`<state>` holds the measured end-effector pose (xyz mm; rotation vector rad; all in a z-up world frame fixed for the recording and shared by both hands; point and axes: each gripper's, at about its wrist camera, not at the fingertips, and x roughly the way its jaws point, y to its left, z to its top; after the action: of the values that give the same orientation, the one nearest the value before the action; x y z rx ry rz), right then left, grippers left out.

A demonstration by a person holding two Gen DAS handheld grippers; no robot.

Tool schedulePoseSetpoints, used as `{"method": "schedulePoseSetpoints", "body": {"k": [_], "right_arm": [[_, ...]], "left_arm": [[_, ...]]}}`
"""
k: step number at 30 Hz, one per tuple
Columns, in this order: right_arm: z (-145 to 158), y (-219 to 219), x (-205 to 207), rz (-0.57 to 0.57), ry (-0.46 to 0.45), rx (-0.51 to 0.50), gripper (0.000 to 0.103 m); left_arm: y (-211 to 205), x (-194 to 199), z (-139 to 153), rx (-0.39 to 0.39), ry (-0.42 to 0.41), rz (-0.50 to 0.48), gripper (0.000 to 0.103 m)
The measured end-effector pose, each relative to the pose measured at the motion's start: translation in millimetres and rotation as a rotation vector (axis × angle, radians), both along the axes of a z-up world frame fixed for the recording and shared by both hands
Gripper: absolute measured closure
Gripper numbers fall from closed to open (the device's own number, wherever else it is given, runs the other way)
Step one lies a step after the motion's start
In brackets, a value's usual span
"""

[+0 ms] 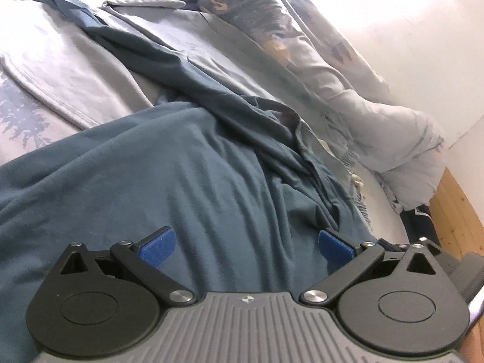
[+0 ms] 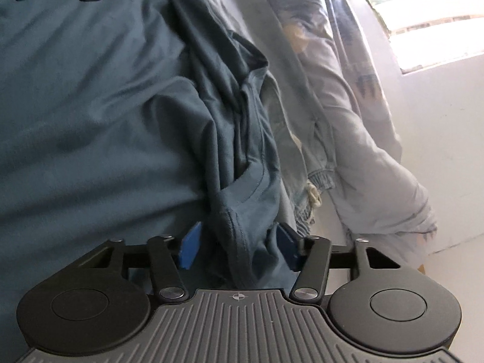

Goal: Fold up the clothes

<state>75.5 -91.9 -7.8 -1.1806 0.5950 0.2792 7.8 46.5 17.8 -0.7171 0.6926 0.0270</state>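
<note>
Blue garment (image 1: 187,175): a soft, matte teal-blue knit piece, spread crumpled over a bed. It shows long shallow wrinkles across its broad panel, with a bunched ridge of deeper folds along its far edge, where a stitched hem or neckline band (image 2: 239,211) turns over. One long strip of the same cloth trails away from the ridge toward the head of the bed.

Left gripper (image 1: 246,246): poised just above the garment's broad panel, blue-padded fingers (image 1: 158,246) spread wide apart with nothing between them.

Right gripper (image 2: 239,245): at the garment's bunched ridge, on the edge with the stitched band. The fingers (image 2: 190,245) stand on either side of a gathered fold of the blue cloth, which fills the gap; whether they press it tight cannot be told.

Pale grey sheet (image 1: 60,69): lies under the garment, with a printed tree motif at one corner.

Patterned duvet (image 1: 302,45): pale blue with ochre patches and a letter "S", heaped beyond the garment's ridge against a white wall (image 1: 408,15).

Light denim piece (image 2: 317,178): elastic cuff and cord, just beside the ridge, between the garment and the duvet.

Wooden floor (image 1: 453,211): visible past the bed's edge, beyond the duvet.
</note>
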Motion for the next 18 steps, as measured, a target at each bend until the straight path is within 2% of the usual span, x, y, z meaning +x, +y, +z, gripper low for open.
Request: {"method": "schedulePoseSetpoints", "body": {"k": [1, 5, 6, 8, 13, 18], "right_arm": [[-0.8, 0.2, 1.8, 0.000, 0.002, -0.002, 0.056], [-4.2, -1.3, 7.6, 0.002, 0.016, -0.013, 0.063], [-5.1, -2.1, 9.0, 0.003, 0.022, -0.017, 0.070], [-5.1, -4.3, 12.1, 0.003, 0.030, -0.013, 0.077], [18.1, -16.0, 25.4, -0.027, 0.012, 0.118, 0.091], [51.0, -34.7, 51.8, -0.076, -0.007, 0.241, 0.092]], "left_arm": [[-0.5, 0.5, -0.3, -0.004, -0.002, -0.001, 0.000], [-2.0, 3.3, -1.2, -0.014, 0.001, 0.003, 0.000], [-2.6, 4.0, -1.7, -0.016, 0.003, 0.004, 0.000], [-3.8, 5.3, -2.8, -0.021, 0.007, 0.006, 0.000], [-7.4, 8.8, -5.8, -0.028, 0.017, 0.007, 0.000], [-13.5, 13.7, -10.5, -0.021, 0.033, -0.003, 0.000]]}}
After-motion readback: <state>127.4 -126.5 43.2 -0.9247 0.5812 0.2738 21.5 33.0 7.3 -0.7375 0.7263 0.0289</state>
